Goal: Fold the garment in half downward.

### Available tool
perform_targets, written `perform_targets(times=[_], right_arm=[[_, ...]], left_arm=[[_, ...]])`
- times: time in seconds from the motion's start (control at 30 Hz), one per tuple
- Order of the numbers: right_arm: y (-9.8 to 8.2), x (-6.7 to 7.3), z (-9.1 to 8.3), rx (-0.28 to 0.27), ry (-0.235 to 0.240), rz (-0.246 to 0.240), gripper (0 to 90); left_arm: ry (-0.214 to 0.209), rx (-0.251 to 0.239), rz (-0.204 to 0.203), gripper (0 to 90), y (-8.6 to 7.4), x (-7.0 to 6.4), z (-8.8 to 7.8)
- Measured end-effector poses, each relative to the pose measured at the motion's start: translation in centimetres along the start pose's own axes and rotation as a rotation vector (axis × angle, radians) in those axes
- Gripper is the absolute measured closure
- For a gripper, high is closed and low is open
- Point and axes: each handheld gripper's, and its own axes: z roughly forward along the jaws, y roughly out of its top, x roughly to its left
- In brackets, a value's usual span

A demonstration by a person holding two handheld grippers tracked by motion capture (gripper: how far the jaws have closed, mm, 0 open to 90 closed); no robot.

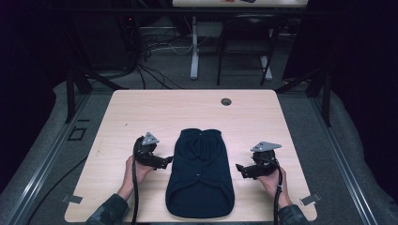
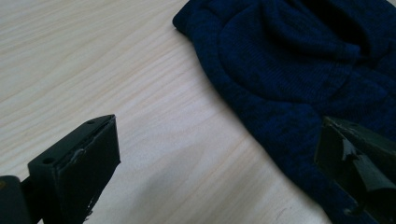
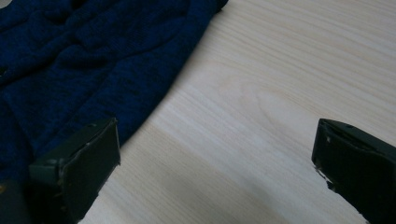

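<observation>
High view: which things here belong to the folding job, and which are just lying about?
In the job:
navy knit sweater
left gripper, open
right gripper, open

Lying about:
cable hole in the table
chair behind
floor cables
</observation>
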Motion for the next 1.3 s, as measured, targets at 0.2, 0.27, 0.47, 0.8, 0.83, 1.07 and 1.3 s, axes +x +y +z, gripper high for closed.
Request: perform_targets(times=[0.2,0.27,0.47,0.8,0.83,1.07,1.3], right_arm=[[1.3,0.6,0.9,-0.005,0.043,-0.010,0.7],[2.2,1.0,1.6,-0.009,0.053,-0.020,0.6],[4.1,1.9,3.4,-0.004,0.091,-0.039,0.6],[6.6,1.6,5.7,0.015,0.110,-0.042,0.7],[6.6,1.6,5.7,0.015,0.110,-0.042,0.7],[8.4,0.9,7.5,0.056,0.093,-0.035,0.6],[9.6,0.5,9.3,0.081,0.059,-0.024,4.3]], left_arm=[[-0.031,0.005,-0.017,0.4,0.8,0.3,1.0],[-0.040,0.003,-0.021,0.3,1.3,0.4,1.4],[-0.059,-0.019,-0.048,0.2,2.6,0.3,2.1],[-0.074,0.028,-0.066,0.2,4.2,0.7,4.1],[-0.074,0.028,-0.066,0.2,4.2,0.7,4.1],[-0.072,0.044,-0.078,0.3,5.3,1.3,5.3],[-0.062,0.070,-0.094,0.6,6.0,1.9,6.8]])
